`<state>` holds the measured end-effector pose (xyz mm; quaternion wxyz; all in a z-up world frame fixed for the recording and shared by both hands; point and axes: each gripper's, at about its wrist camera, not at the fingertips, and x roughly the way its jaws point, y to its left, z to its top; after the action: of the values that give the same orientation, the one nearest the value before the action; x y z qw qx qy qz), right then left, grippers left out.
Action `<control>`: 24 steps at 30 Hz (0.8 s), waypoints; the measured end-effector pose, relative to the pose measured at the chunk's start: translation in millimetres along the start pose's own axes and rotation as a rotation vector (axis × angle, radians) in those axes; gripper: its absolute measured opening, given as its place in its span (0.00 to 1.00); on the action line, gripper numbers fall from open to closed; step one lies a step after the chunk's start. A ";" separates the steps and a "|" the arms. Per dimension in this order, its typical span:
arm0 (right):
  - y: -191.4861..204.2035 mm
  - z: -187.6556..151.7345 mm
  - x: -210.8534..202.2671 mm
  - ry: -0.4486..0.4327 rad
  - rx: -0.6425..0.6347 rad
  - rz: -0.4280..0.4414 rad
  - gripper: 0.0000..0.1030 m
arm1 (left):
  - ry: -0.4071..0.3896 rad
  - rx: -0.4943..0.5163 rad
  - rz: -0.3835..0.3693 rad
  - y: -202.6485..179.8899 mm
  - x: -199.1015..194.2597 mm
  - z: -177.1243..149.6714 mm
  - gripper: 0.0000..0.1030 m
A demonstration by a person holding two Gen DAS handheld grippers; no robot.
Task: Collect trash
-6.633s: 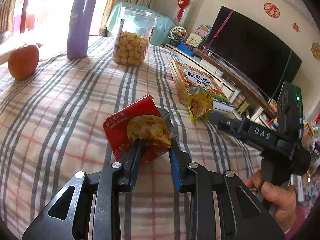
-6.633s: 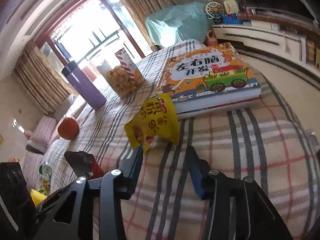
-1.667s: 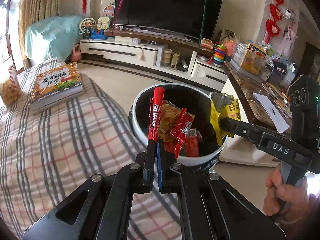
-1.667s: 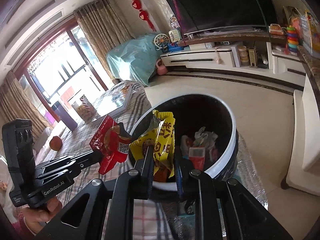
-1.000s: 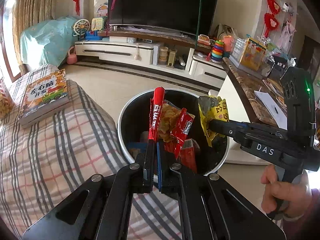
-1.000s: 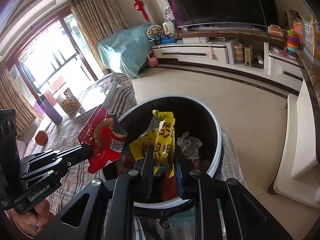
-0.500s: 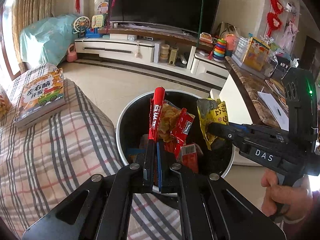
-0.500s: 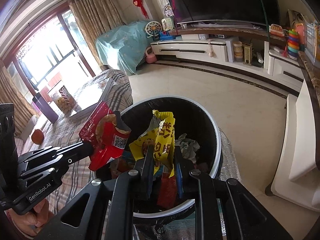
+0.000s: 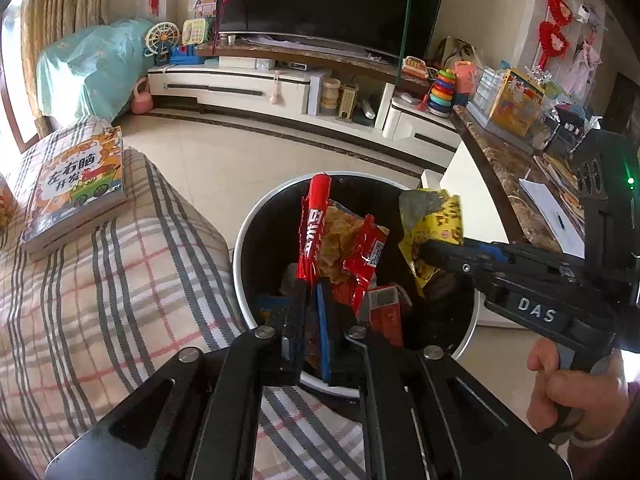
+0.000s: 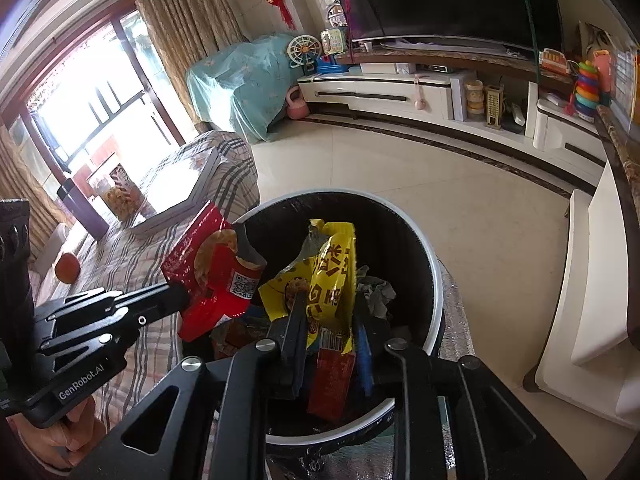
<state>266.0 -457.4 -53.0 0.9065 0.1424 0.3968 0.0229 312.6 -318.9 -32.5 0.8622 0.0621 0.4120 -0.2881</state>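
The plaid-covered table [image 9: 100, 280] fills the lower left of the left wrist view, and its near edge is cut off by the frame. On its far end lies a picture book [image 9: 76, 188]; in the right wrist view glare washes out the book's cover. Just beside the table stands the round trash bin [image 9: 248, 240], white-rimmed with a dark inside. Its near rim is hidden behind the gripper bodies in both views. The litter at the bottom is a jumble: a red carton [image 10: 330, 376] and a crumpled grey scrap [image 10: 378, 292] can be made out, the rest is too dark to tell.

The left gripper [image 9: 310, 300] is pinched narrow on the lower edge of a red snack bag [image 9: 340, 240], which stands upright over the bin's opening. From this side the bag is seen nearly edge-on; its printed face shows only in the right wrist view. The right gripper [image 10: 330, 316] holds a yellow snack bag [image 10: 324, 276] between its fingers, likewise above the bin's mouth. The bag's lower part is hidden behind the fingers. The two bags hang near each other without touching.
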 end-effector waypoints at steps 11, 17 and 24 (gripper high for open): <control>1.4 -1.8 -21.6 -0.049 0.019 0.003 0.53 | -0.042 -0.057 0.006 17.1 -25.8 -23.6 0.49; 5.4 -20.8 -29.4 -0.074 0.057 0.003 0.66 | -0.116 -0.148 0.017 40.1 -61.1 -56.2 0.72; 30.6 -59.2 -58.3 -0.172 0.055 -0.008 0.83 | -0.189 -0.172 0.058 45.5 -99.9 -97.9 0.77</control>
<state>185.3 -422.9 -41.2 0.9331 0.1669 0.3184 -0.0040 222.1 -203.1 -27.8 0.9073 -0.0276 0.3503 -0.2310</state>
